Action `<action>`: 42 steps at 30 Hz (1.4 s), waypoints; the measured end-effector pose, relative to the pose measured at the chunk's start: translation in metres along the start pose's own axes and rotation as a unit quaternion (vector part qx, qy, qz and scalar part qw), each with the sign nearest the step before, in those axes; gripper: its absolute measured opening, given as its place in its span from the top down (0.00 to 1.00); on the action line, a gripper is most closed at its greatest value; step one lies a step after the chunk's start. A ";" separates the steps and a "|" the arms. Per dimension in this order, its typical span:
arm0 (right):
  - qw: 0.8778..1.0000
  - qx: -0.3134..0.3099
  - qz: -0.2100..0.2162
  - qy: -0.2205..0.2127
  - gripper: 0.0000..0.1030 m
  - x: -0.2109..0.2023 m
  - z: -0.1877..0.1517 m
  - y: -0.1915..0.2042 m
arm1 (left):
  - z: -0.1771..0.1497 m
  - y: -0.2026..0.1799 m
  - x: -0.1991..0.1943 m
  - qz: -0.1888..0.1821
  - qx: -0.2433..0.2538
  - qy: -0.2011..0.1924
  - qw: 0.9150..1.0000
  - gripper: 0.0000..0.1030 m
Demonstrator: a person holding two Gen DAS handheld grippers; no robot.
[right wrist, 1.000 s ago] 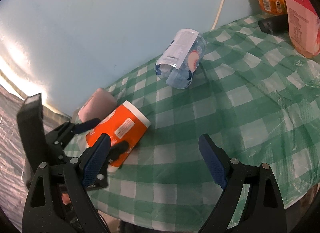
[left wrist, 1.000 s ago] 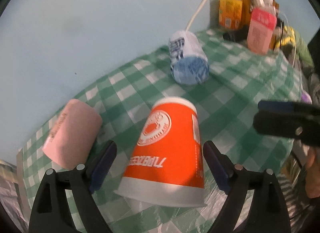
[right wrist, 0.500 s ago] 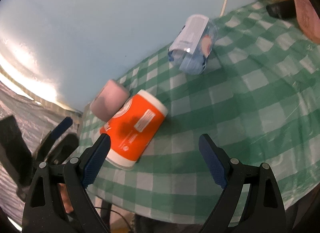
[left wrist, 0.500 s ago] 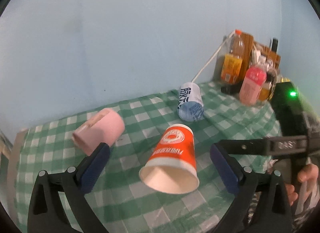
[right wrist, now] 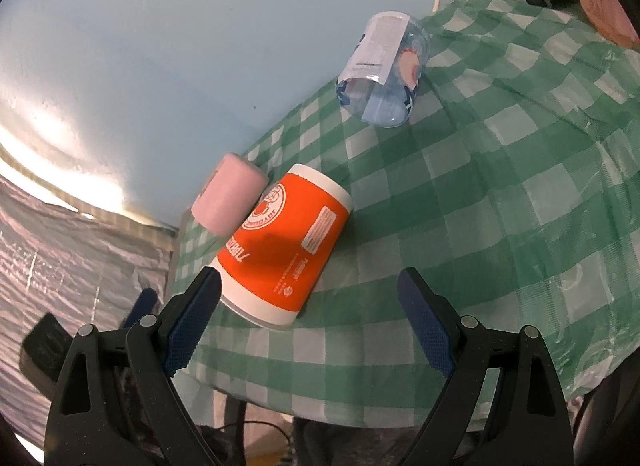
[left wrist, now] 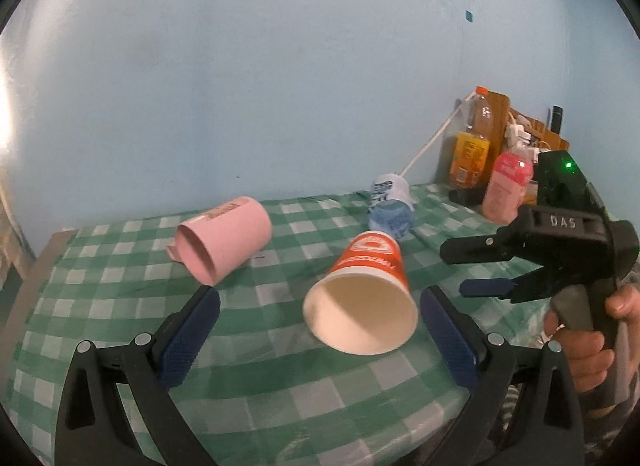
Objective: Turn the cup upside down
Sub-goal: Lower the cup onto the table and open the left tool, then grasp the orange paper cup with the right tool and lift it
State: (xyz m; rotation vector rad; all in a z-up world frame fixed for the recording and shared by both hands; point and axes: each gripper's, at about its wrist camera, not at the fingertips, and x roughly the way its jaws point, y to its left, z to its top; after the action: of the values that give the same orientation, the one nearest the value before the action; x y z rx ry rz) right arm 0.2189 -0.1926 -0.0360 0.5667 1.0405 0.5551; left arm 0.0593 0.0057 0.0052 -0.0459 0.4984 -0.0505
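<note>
one orange cup is lying on its side on the green checked tablecloth, not standing at all. its long axis runs roughly from the front edge of the table back toward the blue wall: the open mouth faces the left gripper and the closed white bottom points away toward the wall. you can look straight into it from the left wrist view and it's empty, just plain white inside. from the right wrist view the same cup shows its printed side, the wide rim end nearest the front table edge.

neither tool has hold of it. the left gripper has its jaws spread wide, one on each side of the cup's mouth with gaps both sides. the right gripper is also spread wide and grasping nothing, its left finger close to the cup's rim.

just to the cup's left lies a pink cup, also tipped on its side, mouth toward the front left, nothing visible inside. in the right wrist view it sits right up against the orange one. farther back a clear plastic cup with blue print lies on its side too. in the back right corner stand a juice bottle and a pink bottle.
</note>
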 end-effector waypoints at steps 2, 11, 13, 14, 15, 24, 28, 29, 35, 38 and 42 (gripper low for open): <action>1.000 0.006 -0.001 0.001 0.14 0.004 0.003 0.000 | -0.002 0.003 0.002 0.004 -0.003 0.000 1.000 0.02; 0.997 0.056 -0.005 0.045 0.14 0.047 0.021 -0.004 | -0.006 0.014 0.010 0.006 -0.018 0.012 1.000 0.02; 0.997 0.061 -0.007 0.051 0.14 0.055 0.023 -0.003 | -0.006 0.016 0.011 0.003 -0.023 0.014 1.000 0.02; 0.996 0.067 -0.002 0.055 0.14 0.058 0.024 -0.003 | -0.006 0.016 0.011 0.001 -0.023 0.016 1.000 0.02; 0.995 0.074 0.004 0.059 0.14 0.061 0.026 -0.003 | -0.006 0.016 0.011 0.000 -0.024 0.016 1.000 0.02; 0.988 0.124 0.021 0.087 0.14 0.087 0.038 -0.003 | -0.007 0.015 0.011 0.000 -0.022 0.022 1.000 0.02; 0.986 0.131 0.023 0.098 0.14 0.096 0.038 -0.003 | -0.007 0.015 0.010 -0.002 -0.023 0.023 0.999 0.02; 0.986 0.131 0.023 0.095 0.14 0.096 0.039 -0.002 | -0.007 0.016 0.010 -0.002 -0.023 0.023 0.999 0.02; 0.987 0.125 0.033 0.093 0.22 0.100 0.040 -0.001 | -0.007 0.014 0.010 0.000 -0.020 0.027 0.999 0.02; 0.987 0.118 0.045 0.097 0.26 0.101 0.038 -0.004 | -0.007 0.014 0.012 0.001 -0.019 0.031 0.999 0.02; 0.990 0.096 0.056 0.082 0.27 0.098 0.036 0.001 | -0.006 0.015 0.013 0.001 -0.022 0.032 0.999 0.02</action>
State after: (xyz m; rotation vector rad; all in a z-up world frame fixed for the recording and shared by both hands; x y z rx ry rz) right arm 0.2903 -0.1323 -0.0832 0.7617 1.2323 0.6127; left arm 0.0678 0.0195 -0.0072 -0.0861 0.5642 -0.0389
